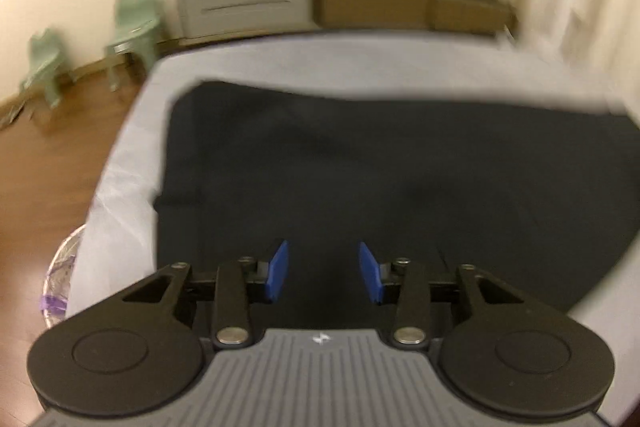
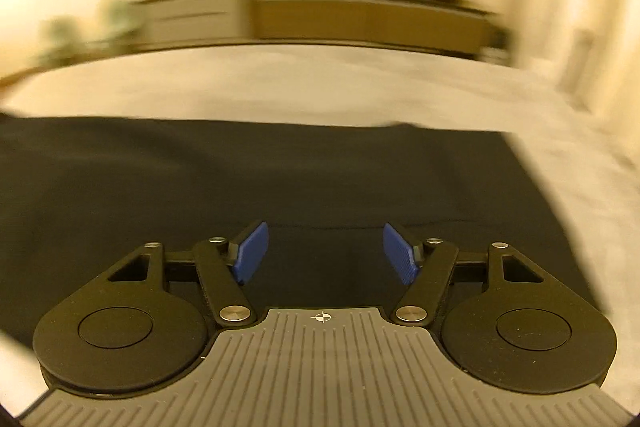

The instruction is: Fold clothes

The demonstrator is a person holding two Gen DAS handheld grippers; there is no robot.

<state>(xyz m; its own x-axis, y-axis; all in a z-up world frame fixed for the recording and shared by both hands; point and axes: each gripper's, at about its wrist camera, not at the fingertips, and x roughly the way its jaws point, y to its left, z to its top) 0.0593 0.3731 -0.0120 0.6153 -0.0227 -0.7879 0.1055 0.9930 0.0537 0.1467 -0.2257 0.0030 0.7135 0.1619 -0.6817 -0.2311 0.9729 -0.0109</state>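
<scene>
A dark, nearly black garment (image 1: 380, 167) lies spread flat on a white bed (image 1: 360, 59). The left wrist view takes in its left side, with a short sleeve sticking out toward the bed's left edge. My left gripper (image 1: 323, 273) hovers over the garment's near part, blue pads apart and nothing between them. In the right wrist view the same garment (image 2: 280, 179) fills the middle, its right edge running down the right side. My right gripper (image 2: 324, 253) stands wide open above the near part of the cloth, holding nothing. Both views are blurred.
White bed (image 2: 320, 87) stretches past the garment's far edge and to its right. Wooden floor (image 1: 52, 163) lies left of the bed, with two small green chairs (image 1: 132, 31). A long low cabinet (image 1: 340, 7) with clutter on top lines the far wall. A clear bag (image 1: 60, 279) sits by the bed's left corner.
</scene>
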